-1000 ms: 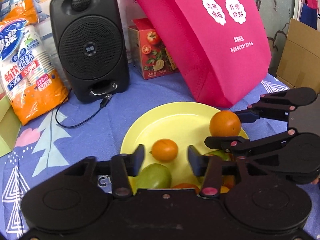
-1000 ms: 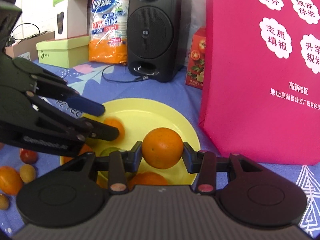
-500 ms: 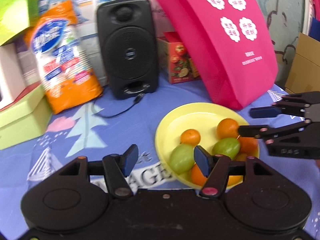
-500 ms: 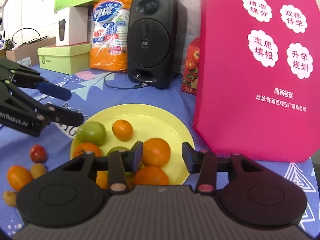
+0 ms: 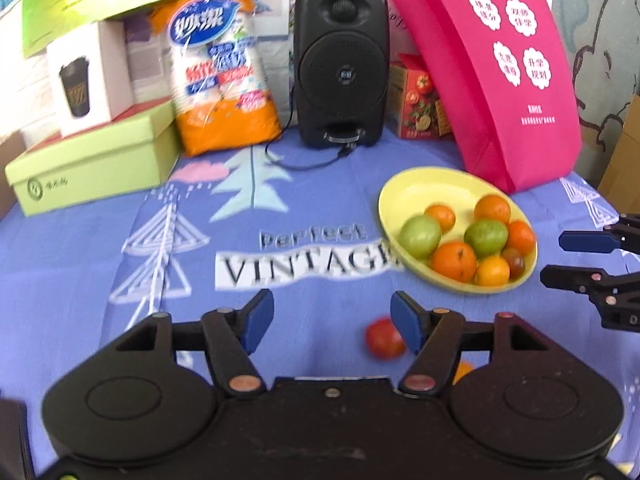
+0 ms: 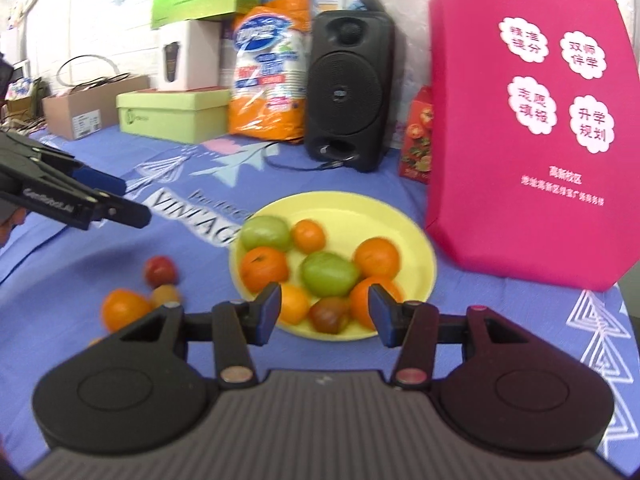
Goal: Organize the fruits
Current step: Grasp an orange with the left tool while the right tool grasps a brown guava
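So basically the yellow plate (image 6: 420, 240) is the collection spot here, sitting on the blue tablecloth (image 5: 120, 264) just in front of the pink tote bag (image 6: 528, 120), and it's already piled with oranges and green fruit. Makes sense to keep everything heaped in one dish instead of rolling around. A few stragglers lie loose on the cloth beside the plate: a red tomato (image 6: 160, 270), an orange (image 6: 124, 310) and a small brownish fruit (image 6: 165, 295).

Both tongs are empty. The left gripper (image 5: 332, 320) has just been opening and hangs over bare cloth, angled down, with the tomato right by its right finger. The right gripper (image 6: 324, 312) has just been opening too, roughly a fruit's width apart, nothing between its jaws, tilted down at the near rim of the plate.

My guess: the loose ones go next.
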`<state>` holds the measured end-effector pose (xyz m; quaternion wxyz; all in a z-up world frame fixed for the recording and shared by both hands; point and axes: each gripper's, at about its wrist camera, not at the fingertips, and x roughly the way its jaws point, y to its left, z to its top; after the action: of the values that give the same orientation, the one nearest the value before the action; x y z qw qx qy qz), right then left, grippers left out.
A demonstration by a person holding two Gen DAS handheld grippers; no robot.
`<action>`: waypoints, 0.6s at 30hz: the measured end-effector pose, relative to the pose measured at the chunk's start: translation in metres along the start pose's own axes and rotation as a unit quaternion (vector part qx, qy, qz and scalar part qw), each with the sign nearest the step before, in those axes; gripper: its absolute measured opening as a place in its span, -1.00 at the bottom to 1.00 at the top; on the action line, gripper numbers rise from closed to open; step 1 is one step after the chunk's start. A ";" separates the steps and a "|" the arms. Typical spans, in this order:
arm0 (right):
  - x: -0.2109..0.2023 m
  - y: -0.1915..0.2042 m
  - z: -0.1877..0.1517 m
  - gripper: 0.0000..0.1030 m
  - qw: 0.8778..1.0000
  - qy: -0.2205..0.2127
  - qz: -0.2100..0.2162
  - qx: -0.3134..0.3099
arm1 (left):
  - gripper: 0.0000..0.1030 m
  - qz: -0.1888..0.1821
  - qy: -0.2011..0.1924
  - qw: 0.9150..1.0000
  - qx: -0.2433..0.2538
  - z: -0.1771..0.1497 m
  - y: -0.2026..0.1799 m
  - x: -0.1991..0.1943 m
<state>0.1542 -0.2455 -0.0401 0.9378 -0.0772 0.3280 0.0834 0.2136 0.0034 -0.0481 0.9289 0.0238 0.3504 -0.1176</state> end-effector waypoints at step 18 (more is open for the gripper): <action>-0.005 0.104 -0.040 0.00 0.990 0.033 0.116 -0.075 | 0.35 -0.037 0.022 0.999 -0.023 -0.040 -0.016 -0.019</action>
<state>0.1048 -0.1529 -0.0766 0.9017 -0.1118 0.3587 0.2138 0.1701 -0.0033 -0.0651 0.9162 -0.0075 0.3741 -0.1433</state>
